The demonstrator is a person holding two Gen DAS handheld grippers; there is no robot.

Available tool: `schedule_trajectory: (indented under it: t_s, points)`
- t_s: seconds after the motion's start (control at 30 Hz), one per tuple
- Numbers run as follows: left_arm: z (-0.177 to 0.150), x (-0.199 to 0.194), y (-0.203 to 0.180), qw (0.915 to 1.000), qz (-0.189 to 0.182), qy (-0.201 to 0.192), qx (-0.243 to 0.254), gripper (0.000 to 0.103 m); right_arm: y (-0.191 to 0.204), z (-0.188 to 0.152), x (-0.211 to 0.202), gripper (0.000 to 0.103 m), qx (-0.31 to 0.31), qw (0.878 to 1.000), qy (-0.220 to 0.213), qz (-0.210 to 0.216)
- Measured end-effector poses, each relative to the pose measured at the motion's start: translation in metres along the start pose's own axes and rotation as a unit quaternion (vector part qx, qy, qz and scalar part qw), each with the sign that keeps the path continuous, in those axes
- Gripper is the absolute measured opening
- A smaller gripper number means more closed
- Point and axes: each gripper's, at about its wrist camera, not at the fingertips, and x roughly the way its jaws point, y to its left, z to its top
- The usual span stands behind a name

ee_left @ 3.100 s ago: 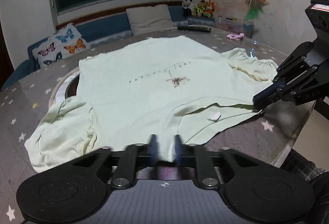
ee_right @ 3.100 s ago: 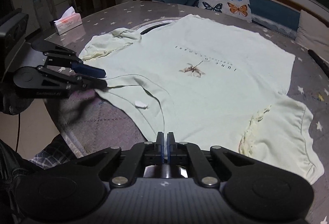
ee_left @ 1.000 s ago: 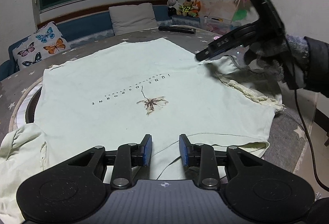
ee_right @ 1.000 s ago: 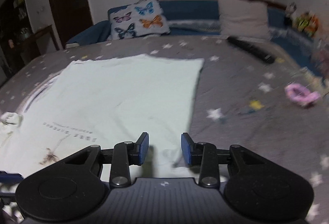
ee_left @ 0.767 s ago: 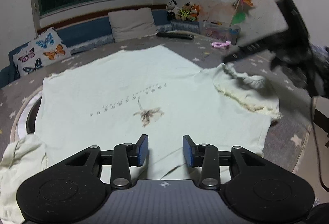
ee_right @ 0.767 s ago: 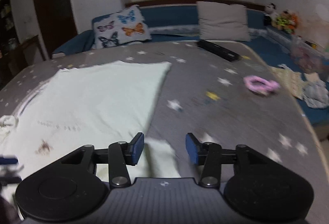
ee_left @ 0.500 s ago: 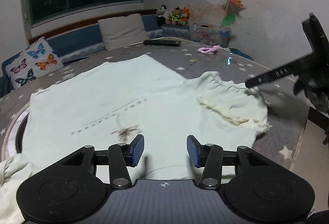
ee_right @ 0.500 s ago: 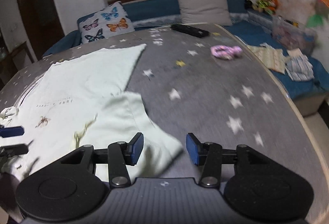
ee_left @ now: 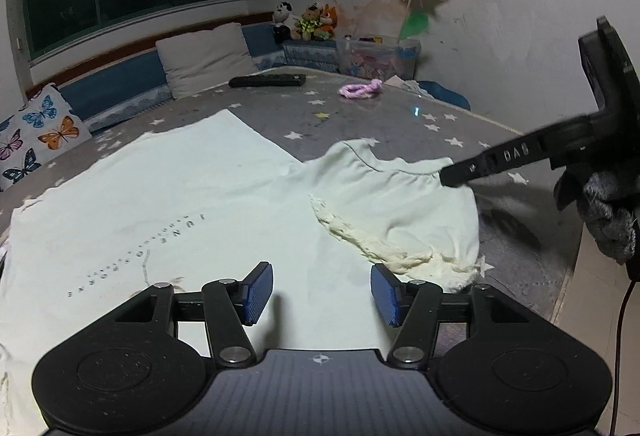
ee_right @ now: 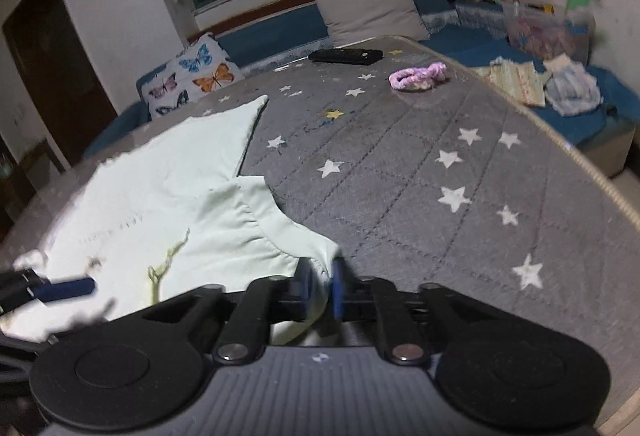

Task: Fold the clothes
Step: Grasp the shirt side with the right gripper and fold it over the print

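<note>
Pale green cotton covers most of the left wrist view: the T-shirt [ee_left: 168, 204] lies print side up on the grey star-patterned table [ee_left: 400, 124], and its ruffled sleeve [ee_left: 400, 204] spreads toward the table's edge. We see the left gripper [ee_left: 320, 294] above the shirt's near part with its blue pads wide apart and nothing between them; the jaws have just been opening. The right gripper [ee_left: 452, 178], held in a gloved hand [ee_left: 608, 212], touches the sleeve's far edge. At the back, a clear plastic box [ee_left: 380, 58] holds what look like small toys, though we cannot make them out. In the right wrist view, the right gripper [ee_right: 318, 290] has just been closing, and its fingers now stand narrow, pinching the sleeve's outer corner [ee_right: 316, 256]. We judge the step in hand to be folding this sleeve inward over the shirt's body. To do it well, we would keep the pinch firm, lift only enough to clear the cloth, carry the corner straight across toward the print, and lay it flat so the shoulder seam forms a clean crease; the free left gripper [ee_right: 60, 288] could pin the body against sliding. A pink hair tie [ee_right: 418, 76] and a remote control [ee_right: 346, 56] lie well apart from the shirt.
</note>
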Motion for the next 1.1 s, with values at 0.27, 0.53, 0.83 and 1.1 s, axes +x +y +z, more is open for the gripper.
schedule_trajectory:
  t_s: [0.27,0.53,0.83,1.1]
  points:
    - [-0.005,0.011,-0.008,0.9999,-0.008,0.005,0.010,0.058,0.018,0.014,-0.031,0.008,-0.005,0.998,-0.036,0.046]
    - [-0.009,0.006,-0.005,0.9999,-0.009,-0.006,0.006,0.059,0.078,0.029,-0.046,0.008,-0.067,0.989,-0.046,0.123]
    - [-0.019,-0.035,0.039,0.9975,0.042,-0.039,-0.041,0.066,0.143,0.014,-0.018,0.008,-0.119,0.974,-0.002,0.192]
    - [-0.023,-0.047,0.064,0.9930,0.084,-0.045,-0.071,0.068,0.147,-0.002,-0.006,0.015,-0.125,0.967,0.037,0.220]
